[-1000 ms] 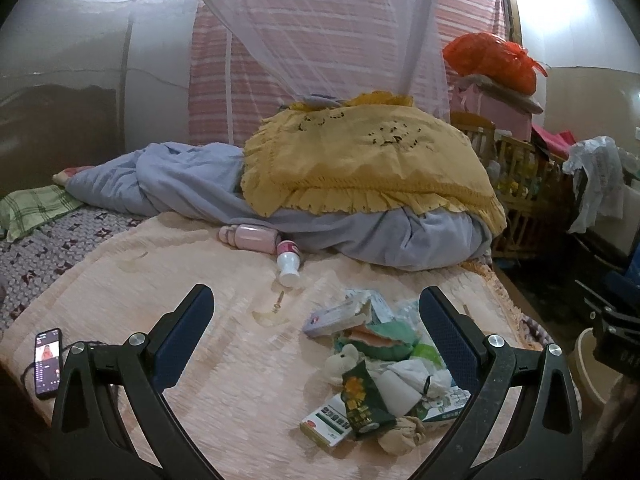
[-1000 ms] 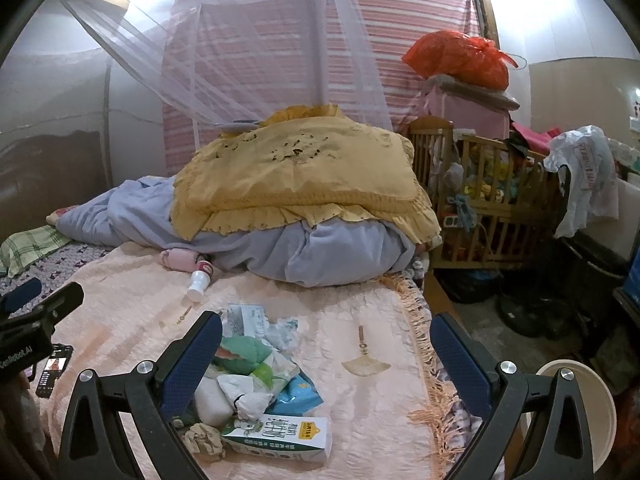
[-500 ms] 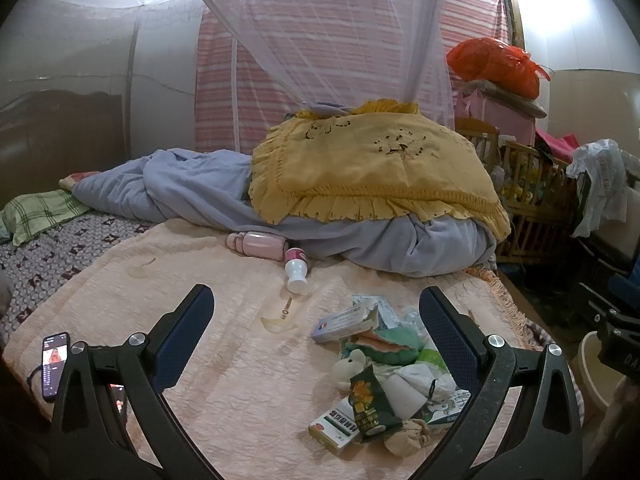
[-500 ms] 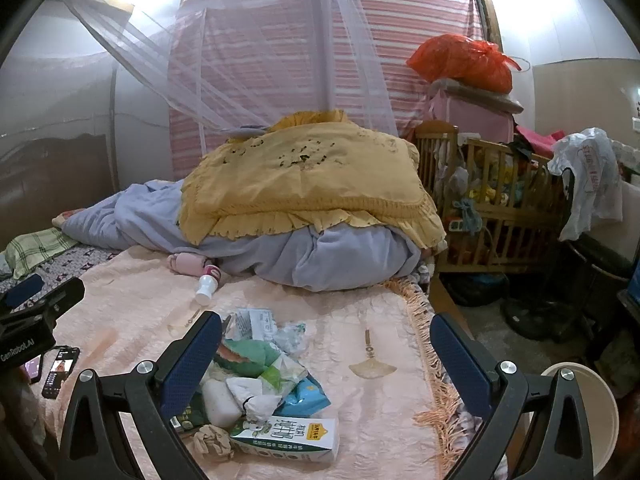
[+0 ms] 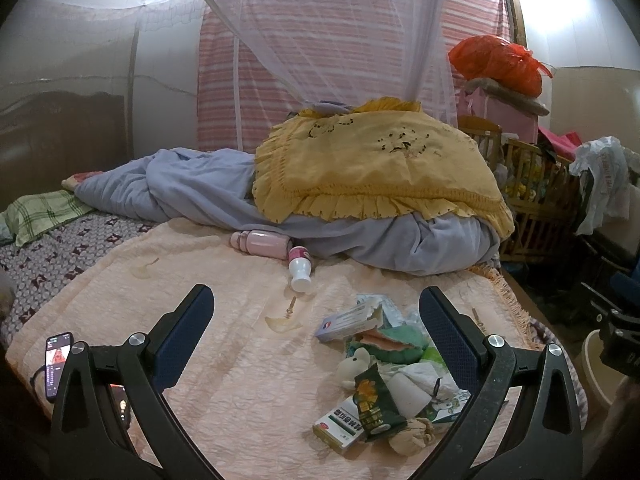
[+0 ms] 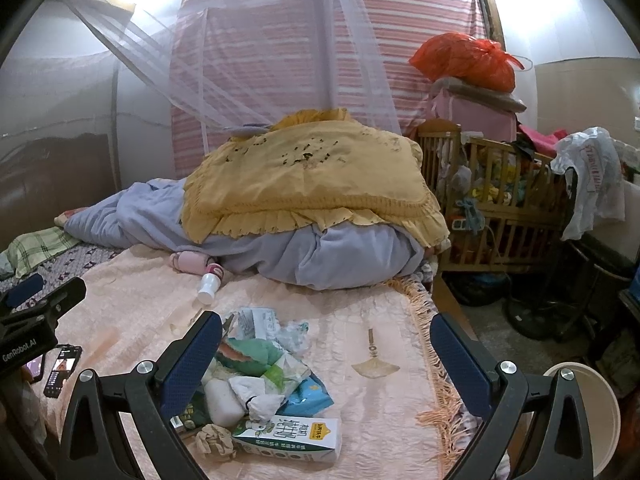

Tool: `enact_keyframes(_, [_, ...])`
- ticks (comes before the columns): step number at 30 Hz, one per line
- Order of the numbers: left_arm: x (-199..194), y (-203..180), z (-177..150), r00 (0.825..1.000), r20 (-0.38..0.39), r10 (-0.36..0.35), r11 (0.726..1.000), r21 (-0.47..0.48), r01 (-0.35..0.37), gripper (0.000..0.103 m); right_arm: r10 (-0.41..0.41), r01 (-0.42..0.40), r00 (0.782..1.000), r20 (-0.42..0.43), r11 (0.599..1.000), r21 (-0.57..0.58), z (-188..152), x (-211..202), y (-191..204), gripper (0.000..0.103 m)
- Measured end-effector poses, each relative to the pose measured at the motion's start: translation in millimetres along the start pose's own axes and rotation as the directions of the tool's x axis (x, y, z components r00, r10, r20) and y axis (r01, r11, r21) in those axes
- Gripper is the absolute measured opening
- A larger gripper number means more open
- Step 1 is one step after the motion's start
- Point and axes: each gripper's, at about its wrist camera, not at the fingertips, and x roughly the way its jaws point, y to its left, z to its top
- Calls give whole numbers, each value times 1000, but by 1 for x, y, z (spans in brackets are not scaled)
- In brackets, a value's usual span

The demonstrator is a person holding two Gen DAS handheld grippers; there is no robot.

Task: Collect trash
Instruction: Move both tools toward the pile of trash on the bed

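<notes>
We hold both claws — left gripper (image 5: 316, 328) and right gripper (image 6: 326, 356) — spread wide and empty above the heap of crumpled wrappers and cartons (image 6: 256, 384) on the peach quilted bedspread (image 5: 224, 360), apparently lining up a first pick.

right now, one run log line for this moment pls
phase: approach | left gripper: open, empty | right gripper: open, empty | target: heap of wrappers and cartons on peach bedspread, untouched

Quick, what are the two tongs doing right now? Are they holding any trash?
Left tongs: open, holding nothing.
Right tongs: open, holding nothing; the trash pile lies on the bed below.
</notes>
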Motion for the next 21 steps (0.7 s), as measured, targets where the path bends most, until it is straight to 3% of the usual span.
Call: enact_keyframes(21, [2, 1, -6, 1000, -12, 4, 1000, -5, -5, 102, 2, -2, 1000, -28, 1000, -19, -7, 7, 2, 103])
